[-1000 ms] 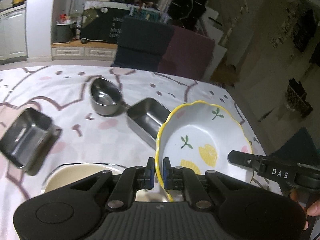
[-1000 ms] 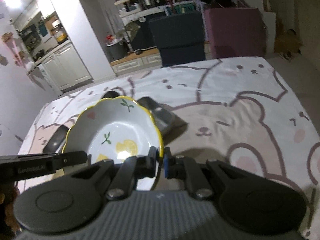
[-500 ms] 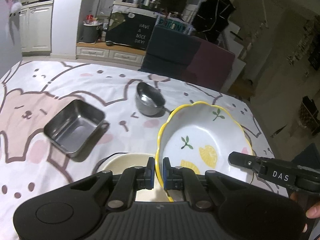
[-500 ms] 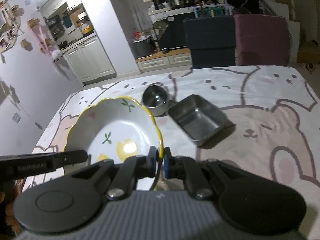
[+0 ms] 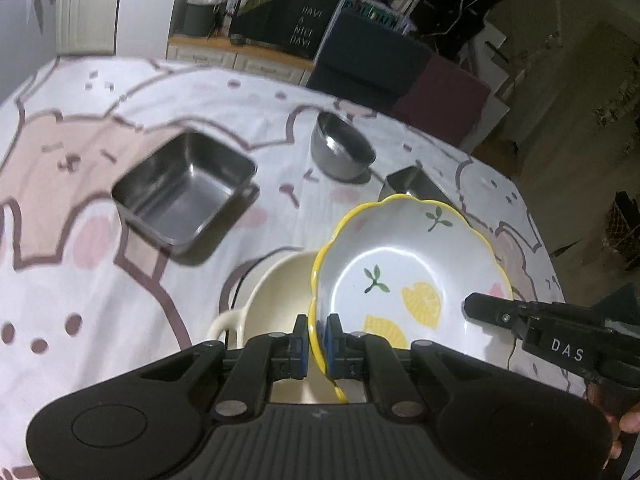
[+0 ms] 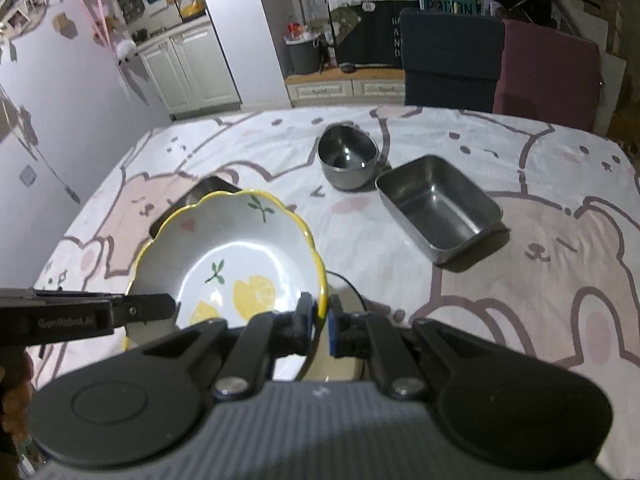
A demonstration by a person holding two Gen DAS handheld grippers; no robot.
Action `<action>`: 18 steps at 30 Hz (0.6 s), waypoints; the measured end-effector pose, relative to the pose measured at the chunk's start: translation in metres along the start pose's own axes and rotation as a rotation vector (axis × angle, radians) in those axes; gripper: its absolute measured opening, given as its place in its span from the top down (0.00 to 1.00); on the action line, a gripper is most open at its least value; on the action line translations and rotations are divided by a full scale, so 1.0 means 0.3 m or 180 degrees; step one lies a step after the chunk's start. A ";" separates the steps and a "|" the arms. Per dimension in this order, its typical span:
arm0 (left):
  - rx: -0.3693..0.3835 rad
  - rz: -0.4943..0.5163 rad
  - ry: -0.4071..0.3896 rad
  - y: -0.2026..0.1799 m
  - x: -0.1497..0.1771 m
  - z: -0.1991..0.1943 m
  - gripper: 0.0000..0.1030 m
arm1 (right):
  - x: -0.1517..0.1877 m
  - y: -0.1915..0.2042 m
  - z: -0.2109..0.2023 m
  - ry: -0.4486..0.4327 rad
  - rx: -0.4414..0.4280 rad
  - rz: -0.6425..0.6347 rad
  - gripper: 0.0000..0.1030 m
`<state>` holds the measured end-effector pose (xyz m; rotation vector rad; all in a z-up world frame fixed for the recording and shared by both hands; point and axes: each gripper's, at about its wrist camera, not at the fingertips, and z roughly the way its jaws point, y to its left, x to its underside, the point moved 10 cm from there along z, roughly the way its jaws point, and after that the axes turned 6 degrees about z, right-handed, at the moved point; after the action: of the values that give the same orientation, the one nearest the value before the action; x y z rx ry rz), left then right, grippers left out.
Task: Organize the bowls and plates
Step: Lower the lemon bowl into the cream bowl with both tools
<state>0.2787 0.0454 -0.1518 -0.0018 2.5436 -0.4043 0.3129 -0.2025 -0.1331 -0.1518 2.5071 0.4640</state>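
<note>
A white lemon-print bowl (image 5: 404,264) with a yellow scalloped rim is held above the table by both grippers. My left gripper (image 5: 316,340) is shut on its left rim. My right gripper (image 6: 320,320) is shut on its right rim; the bowl also shows in the right wrist view (image 6: 228,264). A cream handled dish (image 5: 276,300) lies on the table just under the bowl, partly hidden. A round steel bowl (image 5: 340,148) and a square steel tray (image 5: 184,188) stand farther off.
A rectangular steel tray (image 6: 436,204) stands right of the round steel bowl (image 6: 348,156). The bear-print tablecloth (image 6: 540,272) covers the table. A dark blue chair (image 6: 452,60) and a maroon chair (image 6: 548,72) stand at the far edge.
Both grippers have carried the lemon bowl back and left, still clamped. The cream dish now shows more beneath it, and the steel trays appear farther away.
</note>
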 end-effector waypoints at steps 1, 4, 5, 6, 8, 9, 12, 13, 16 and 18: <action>0.0021 -0.0043 0.0032 0.007 0.006 0.012 0.92 | 0.004 0.001 0.010 0.0028 0.0025 -0.0010 0.92; 0.0065 -0.0139 0.0140 0.022 0.024 0.051 0.91 | 0.018 -0.002 0.039 0.0108 0.0092 -0.0032 0.92; 0.0066 -0.0144 0.0174 0.023 0.028 0.064 0.91 | 0.021 -0.004 0.049 0.0130 0.0116 -0.0040 0.92; 0.0063 -0.0142 0.0203 0.024 0.032 0.075 0.91 | 0.026 -0.006 0.057 0.0153 0.0141 -0.0047 0.92; 0.0051 -0.0126 0.0262 0.020 0.039 0.096 0.90 | 0.036 -0.013 0.072 0.0204 0.0191 -0.0056 0.92; 0.0050 -0.0128 0.0289 0.019 0.043 0.106 0.90 | 0.040 -0.016 0.080 0.0227 0.0213 -0.0060 0.92; 0.0038 -0.0128 0.0371 0.015 0.054 0.134 0.89 | 0.048 -0.029 0.099 0.0283 0.0271 -0.0063 0.92; 0.0029 -0.0113 0.0394 0.012 0.057 0.142 0.89 | 0.051 -0.033 0.103 0.0302 0.0290 -0.0066 0.92; 0.0005 -0.0057 0.0443 0.005 0.064 0.160 0.88 | 0.059 -0.043 0.113 0.0357 0.0341 -0.0088 0.92; -0.0002 -0.0023 0.0470 -0.001 0.067 0.171 0.87 | 0.062 -0.049 0.118 0.0381 0.0366 -0.0100 0.92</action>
<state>0.2887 0.0289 -0.2034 0.0196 2.6899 -0.4207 0.3191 -0.2035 -0.1753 -0.1784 2.6367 0.3053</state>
